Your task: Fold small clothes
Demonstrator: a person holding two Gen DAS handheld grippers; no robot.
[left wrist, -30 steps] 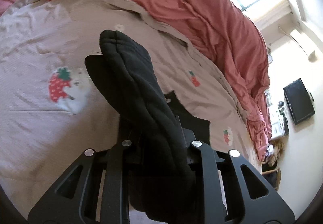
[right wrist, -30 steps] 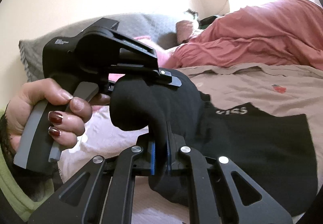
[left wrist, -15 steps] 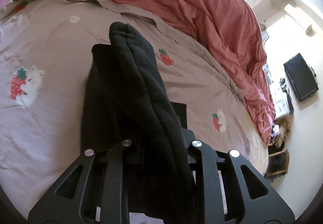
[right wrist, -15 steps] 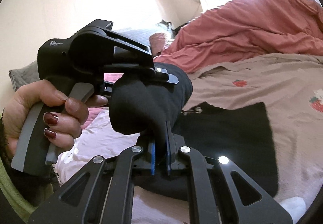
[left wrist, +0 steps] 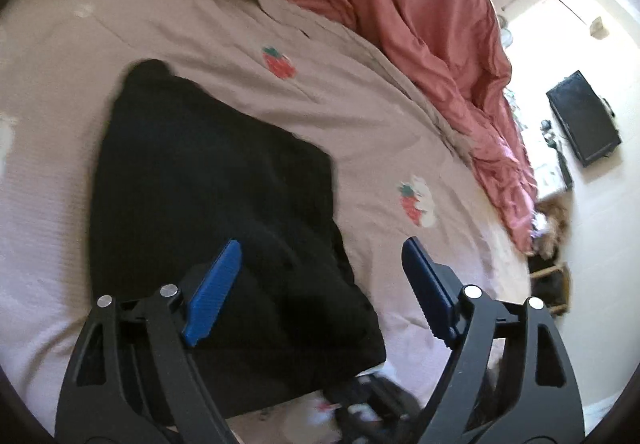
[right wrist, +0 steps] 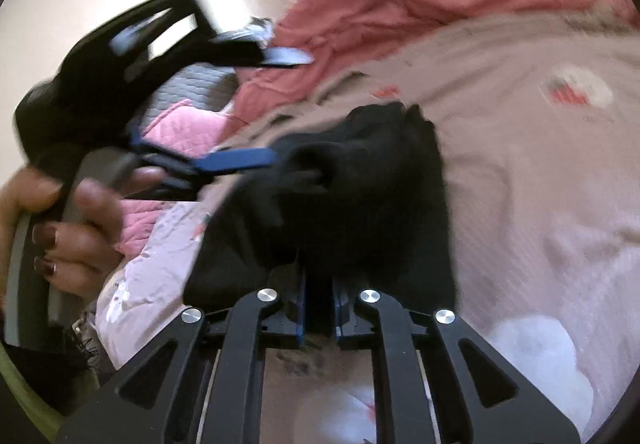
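The black garment (left wrist: 216, 179) lies folded at frame centre; the left gripper (left wrist: 320, 284) is opening, empty, while the right gripper (right wrist: 319, 304), opening, pinches its edge.

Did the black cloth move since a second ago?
Yes. The black cloth dropped out of the opening left gripper and lies flat on the strawberry bedsheet.

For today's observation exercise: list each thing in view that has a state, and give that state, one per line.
black garment: folded over, lying on the bedspread
left gripper: jaws opening, nothing pinched
right gripper: jaws opening, cloth between them
red duvet: bunched up
bedspread: spread out, lightly wrinkled
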